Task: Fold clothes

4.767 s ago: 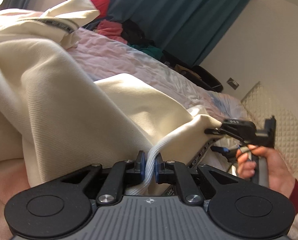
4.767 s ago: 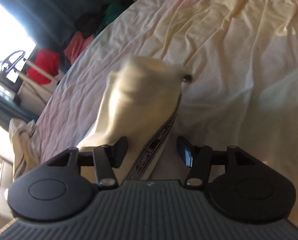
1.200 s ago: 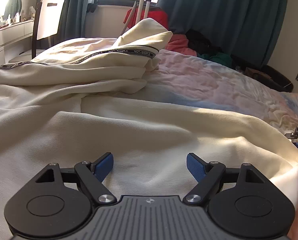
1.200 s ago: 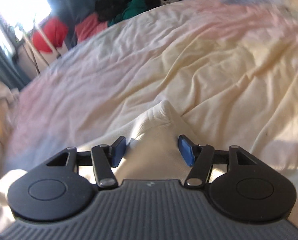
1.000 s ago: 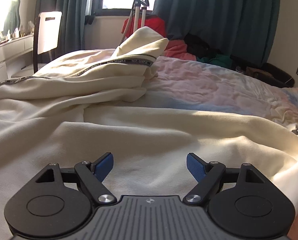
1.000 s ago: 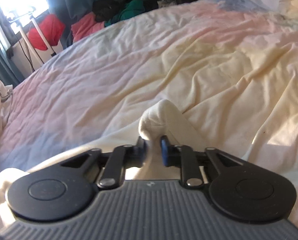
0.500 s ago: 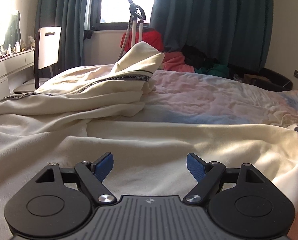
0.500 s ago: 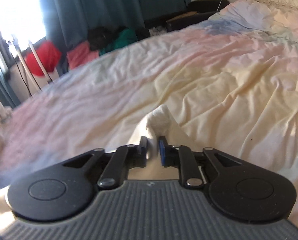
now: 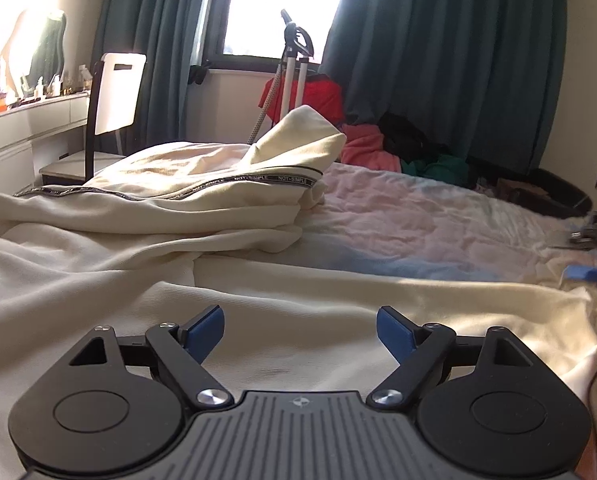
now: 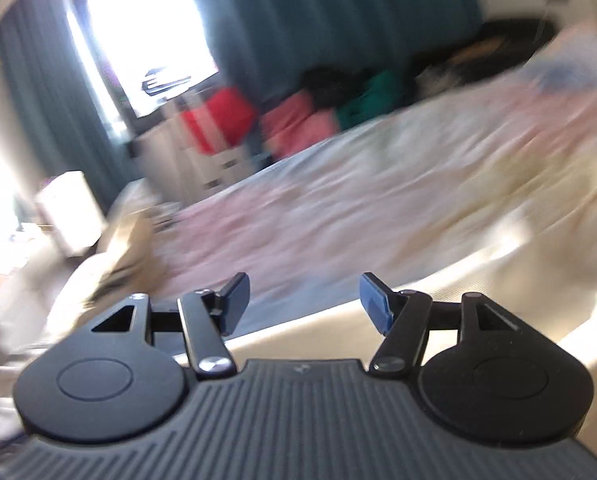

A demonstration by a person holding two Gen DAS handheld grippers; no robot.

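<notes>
A cream garment (image 9: 298, 300) lies spread on the bed right in front of my left gripper (image 9: 300, 330), which is open and empty just above the cloth. A second cream garment with a black lettered tape (image 9: 218, 176) lies bunched further back on the left. My right gripper (image 10: 304, 300) is open and empty above the cream cloth's edge (image 10: 478, 280); this view is blurred by motion. The right gripper also shows blurred at the right edge of the left wrist view (image 9: 594, 252).
The bed has a pale pink and blue sheet (image 9: 418, 224). Beyond it are teal curtains (image 9: 438, 60), a bright window, a white chair (image 9: 114, 96) by a desk at left, and a pile of red, pink and green clothes (image 9: 362, 144).
My right gripper has let go of the cream cloth fold, opened, and swung up and left. My left gripper stays open and has tilted up slightly.
</notes>
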